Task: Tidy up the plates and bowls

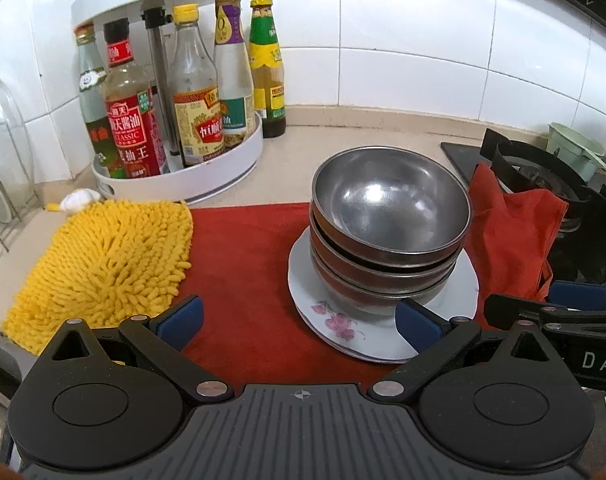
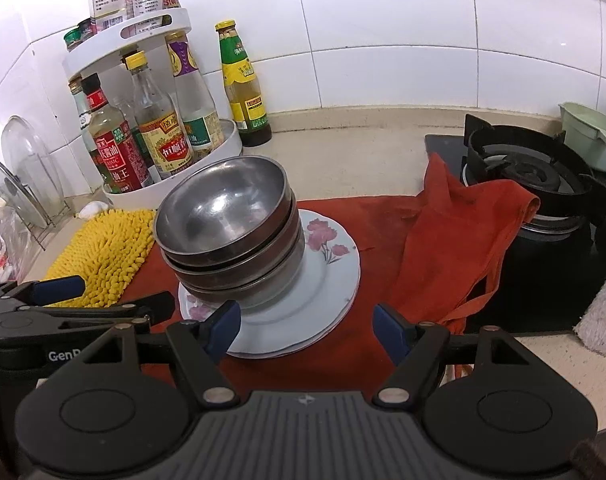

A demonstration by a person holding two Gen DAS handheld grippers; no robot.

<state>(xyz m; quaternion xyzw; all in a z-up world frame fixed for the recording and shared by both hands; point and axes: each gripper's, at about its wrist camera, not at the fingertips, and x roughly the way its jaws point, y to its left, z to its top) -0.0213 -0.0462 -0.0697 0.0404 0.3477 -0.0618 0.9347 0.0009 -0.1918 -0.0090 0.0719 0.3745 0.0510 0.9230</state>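
Bottles (image 1: 143, 96) crowd a white two-tier rack (image 1: 207, 176) far left of the left gripper (image 1: 299, 320), with a yellow chenille mat (image 1: 103, 264) nearer. Ahead, just past its right pad, metal bowls (image 1: 391, 232) sit nested on flowered plates (image 1: 343, 320). Both claws gape wide, empty. The right gripper (image 2: 307, 326) has the stack ahead-left; an orange cloth (image 2: 455, 248) drapes right, onto the stove (image 2: 527, 176). Red cloth (image 1: 243, 264) covers the beige counter; white tiles behind. Only the right view shows glass lids (image 2: 27, 176) clearly.

Dull steel bowls (image 1: 391, 204), glossy ceramic plates (image 1: 459, 288), shaggy yellow cloth (image 1: 103, 260).
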